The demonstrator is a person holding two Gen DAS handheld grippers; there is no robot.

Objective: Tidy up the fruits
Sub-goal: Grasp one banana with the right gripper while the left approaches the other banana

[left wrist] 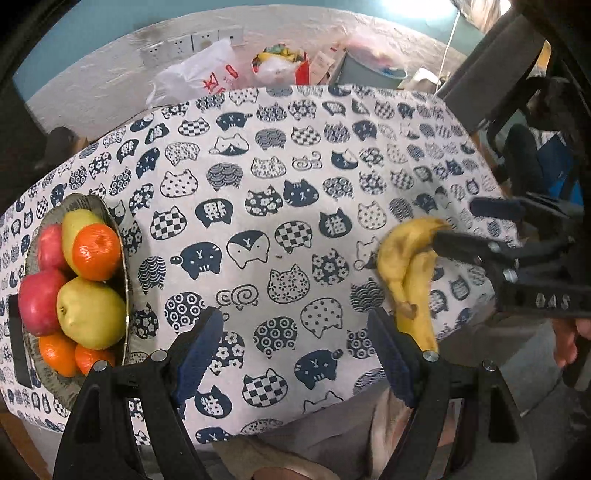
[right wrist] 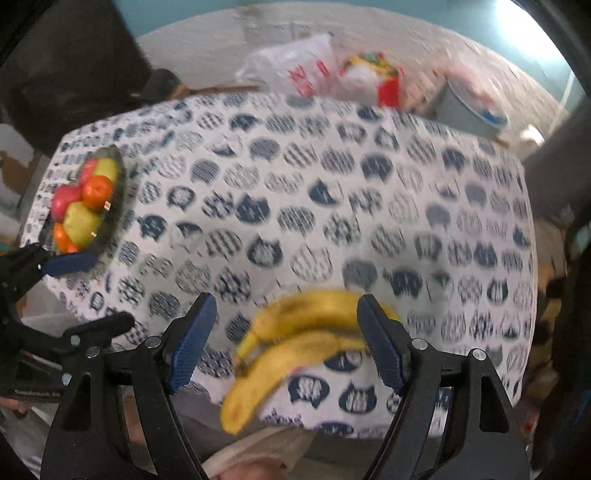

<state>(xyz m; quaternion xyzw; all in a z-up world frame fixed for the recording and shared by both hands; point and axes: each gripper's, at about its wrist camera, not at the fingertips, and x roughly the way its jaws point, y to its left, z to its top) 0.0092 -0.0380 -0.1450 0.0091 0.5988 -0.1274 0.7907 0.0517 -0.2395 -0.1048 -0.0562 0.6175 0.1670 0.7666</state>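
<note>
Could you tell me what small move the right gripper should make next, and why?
Probably close the right gripper on the bananas. Its jaws stand open with the bunch lying between them on the tablecloth, not pinched, near the table's edge. The bowl at the far left already holds apples, pears and oranges, so the bananas seem to be the fruit left to move.

teal wall (left wrist: pixel 92 33), wall sockets (left wrist: pixel 192 42), cat-print tablecloth (left wrist: pixel 258 184)
</note>
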